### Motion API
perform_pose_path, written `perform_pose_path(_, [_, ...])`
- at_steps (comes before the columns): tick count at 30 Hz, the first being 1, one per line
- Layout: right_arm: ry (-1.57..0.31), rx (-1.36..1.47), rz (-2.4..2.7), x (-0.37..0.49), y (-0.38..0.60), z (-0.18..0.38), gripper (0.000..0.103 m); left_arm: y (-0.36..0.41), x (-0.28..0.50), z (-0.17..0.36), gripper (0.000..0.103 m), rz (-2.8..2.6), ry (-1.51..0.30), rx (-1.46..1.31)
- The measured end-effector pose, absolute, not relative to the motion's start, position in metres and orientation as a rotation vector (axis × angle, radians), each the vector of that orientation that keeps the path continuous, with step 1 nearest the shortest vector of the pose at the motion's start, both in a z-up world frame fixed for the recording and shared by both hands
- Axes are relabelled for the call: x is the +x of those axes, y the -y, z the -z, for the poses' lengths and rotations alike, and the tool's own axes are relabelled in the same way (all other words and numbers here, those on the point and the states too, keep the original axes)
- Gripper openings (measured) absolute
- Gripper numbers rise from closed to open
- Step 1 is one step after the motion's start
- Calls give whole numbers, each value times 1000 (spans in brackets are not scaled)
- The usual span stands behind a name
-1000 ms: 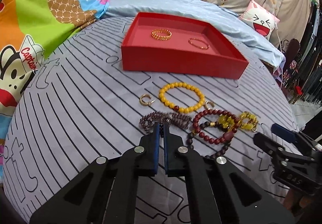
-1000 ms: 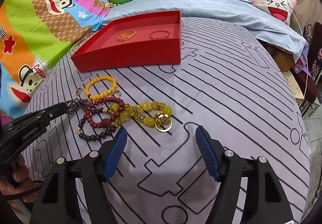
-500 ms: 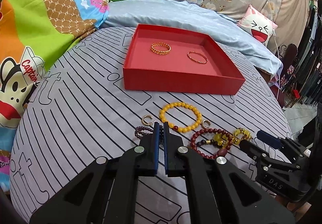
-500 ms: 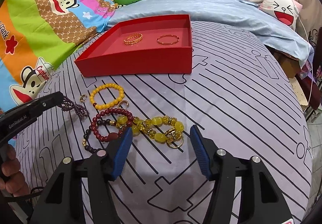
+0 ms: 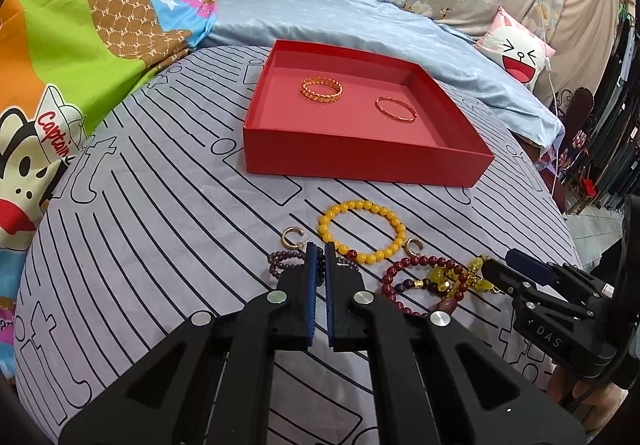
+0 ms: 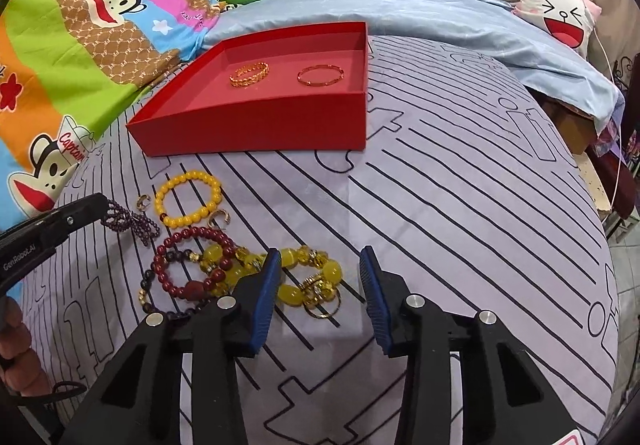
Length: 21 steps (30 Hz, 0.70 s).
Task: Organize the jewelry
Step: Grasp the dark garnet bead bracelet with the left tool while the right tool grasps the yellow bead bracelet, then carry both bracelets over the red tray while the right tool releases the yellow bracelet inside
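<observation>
My left gripper (image 5: 319, 251) is shut on a dark purple bead bracelet (image 5: 282, 260), lifted off the bed; it hangs from the fingers in the right wrist view (image 6: 130, 222). A red tray (image 5: 400, 161) holds a gold chain bangle (image 5: 322, 90) and a thin red-gold bangle (image 5: 396, 110). In front of it lie a yellow bead bracelet (image 5: 362, 231), two small gold hoops (image 5: 293, 236), a dark red bead bracelet (image 6: 192, 265) and a chunky yellow bead bracelet (image 6: 308, 277). My right gripper (image 6: 318, 265) is open, above the chunky yellow bracelet.
The bed has a grey striped sheet (image 6: 460, 205). A light blue quilt (image 6: 400, 13) lies behind the tray, a cartoon monkey blanket (image 5: 60, 65) on the left, and a pink face pillow (image 6: 560, 17) at the back right. The bed edge drops off at the right.
My left gripper has lifted the purple bracelet and moved toward the tray. My right gripper has moved forward and down over the chunky yellow bracelet, with its jaws a little narrower.
</observation>
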State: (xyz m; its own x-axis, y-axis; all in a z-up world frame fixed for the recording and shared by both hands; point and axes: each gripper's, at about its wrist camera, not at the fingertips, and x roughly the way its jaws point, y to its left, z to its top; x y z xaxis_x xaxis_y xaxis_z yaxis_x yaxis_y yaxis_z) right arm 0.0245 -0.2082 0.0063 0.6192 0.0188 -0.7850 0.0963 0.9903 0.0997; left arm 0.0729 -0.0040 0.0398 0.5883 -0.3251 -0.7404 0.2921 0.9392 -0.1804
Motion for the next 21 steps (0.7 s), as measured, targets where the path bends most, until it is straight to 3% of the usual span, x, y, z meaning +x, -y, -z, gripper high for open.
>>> perform_pose_path(7, [-905,130,37,32,206,-1,29,7,74,-36,4,364,-884,-41])
perform_pose_path(11, [-902,131,32,35,206,-1,16,7,74,-36,4,365,-885,-42])
perform_pose_path(15, [-896,149,24,34,207,-5,10,7,76,-37,4,367,-885,-42])
perform_pose_path(21, [-859,165,-4,30,203,-24,9,6,73,-48,4,375,-867,-38])
